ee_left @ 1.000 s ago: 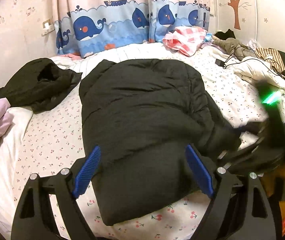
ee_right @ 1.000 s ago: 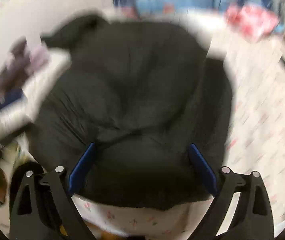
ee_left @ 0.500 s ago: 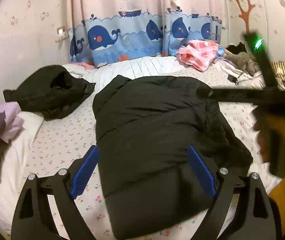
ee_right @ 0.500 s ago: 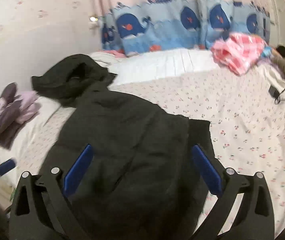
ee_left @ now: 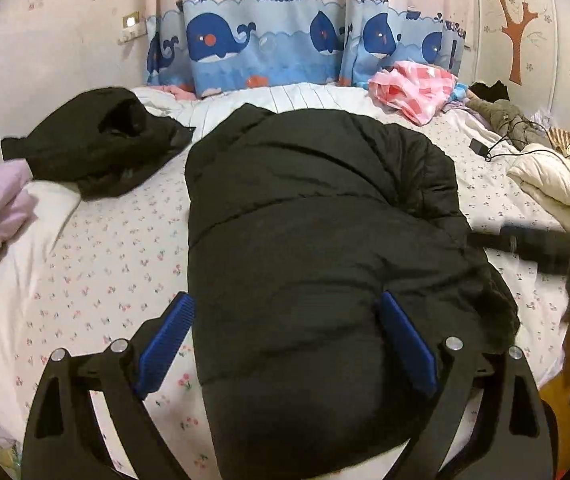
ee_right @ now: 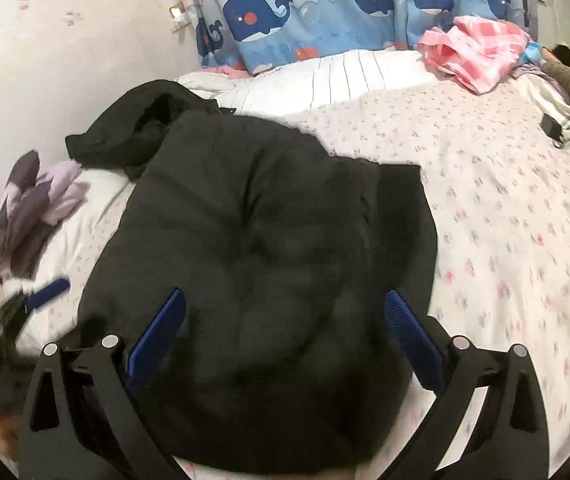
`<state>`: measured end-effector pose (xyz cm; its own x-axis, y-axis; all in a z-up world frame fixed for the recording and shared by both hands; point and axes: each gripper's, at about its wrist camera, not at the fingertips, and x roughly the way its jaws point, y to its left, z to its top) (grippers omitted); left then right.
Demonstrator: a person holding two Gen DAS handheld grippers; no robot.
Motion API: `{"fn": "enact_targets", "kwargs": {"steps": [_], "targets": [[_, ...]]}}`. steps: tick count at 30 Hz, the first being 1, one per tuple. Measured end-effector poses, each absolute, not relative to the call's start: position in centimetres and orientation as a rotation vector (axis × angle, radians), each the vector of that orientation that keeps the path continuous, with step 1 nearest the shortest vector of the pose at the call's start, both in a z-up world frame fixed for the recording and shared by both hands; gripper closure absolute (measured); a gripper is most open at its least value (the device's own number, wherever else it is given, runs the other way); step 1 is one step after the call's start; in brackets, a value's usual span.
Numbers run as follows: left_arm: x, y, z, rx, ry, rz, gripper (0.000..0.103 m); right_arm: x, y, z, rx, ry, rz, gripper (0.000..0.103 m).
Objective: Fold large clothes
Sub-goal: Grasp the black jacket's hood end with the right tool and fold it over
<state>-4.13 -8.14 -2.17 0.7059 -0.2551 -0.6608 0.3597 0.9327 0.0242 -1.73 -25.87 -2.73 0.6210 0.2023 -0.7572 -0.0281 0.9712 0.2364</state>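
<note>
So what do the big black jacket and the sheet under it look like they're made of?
Black jacket: looks like padded synthetic shell, matte with a slight sheen; it shows puffy stitched bands. The filling cannot be told. Sheet: probably woven cotton, matte white with a small pink floral print and soft creases.
</note>
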Motion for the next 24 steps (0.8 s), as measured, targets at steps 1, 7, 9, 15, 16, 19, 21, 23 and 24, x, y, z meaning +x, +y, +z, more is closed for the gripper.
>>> {"fn": "enact_targets", "kwargs": {"steps": [1,7,9,15,16,19,21,23,24], "targets": [[-3.9,-8.2,-2.5,0.143,0.742,-0.362,0.012,-1.1,-25.0,-5.0,0.19,0.99,0.17,0.007],[-3.6,-4.9,-0.9,-0.036,0.78,-0.481,0.012,-3.4,-27.8,-2.2,0.334,0.858,0.179,0.007],[-2.0,-2.6,-0.7,-0.191,0.827,-0.513,0.012,-3.6,-29.1,-0.5,0.346,0.805,0.142,0.007],[4.5,-1.4,-3.6,-0.362,0.968,-0.51,0.008,1.1,-31.9,-2.4,0.428,0.852,0.073,0.007],[5.4,-1.9,-4.9,-0.381,1.026,-0.544,0.008,1.7,-31.7,-4.6,0.467,0.899,0.092,0.007],[6.3,-3.7,-6.7,-0.311,1.061,-0.547,0.007,2.6,-31.5,-7.7,0.574,0.939,0.131,0.006],[5.3,-3.9,-5.1,-0.261,1.019,-0.57,0.013,2.8,-30.6,-7.7,0.601,0.922,0.152,0.006],[4.2,-3.6,-3.3,-0.209,0.968,-0.586,0.022,3.3,-29.1,-6.9,0.631,0.906,0.252,0.006],[3.5,-3.2,-2.1,-0.178,0.943,-0.589,0.023,3.4,-27.9,-6.2,0.628,0.902,0.308,0.006]]}}
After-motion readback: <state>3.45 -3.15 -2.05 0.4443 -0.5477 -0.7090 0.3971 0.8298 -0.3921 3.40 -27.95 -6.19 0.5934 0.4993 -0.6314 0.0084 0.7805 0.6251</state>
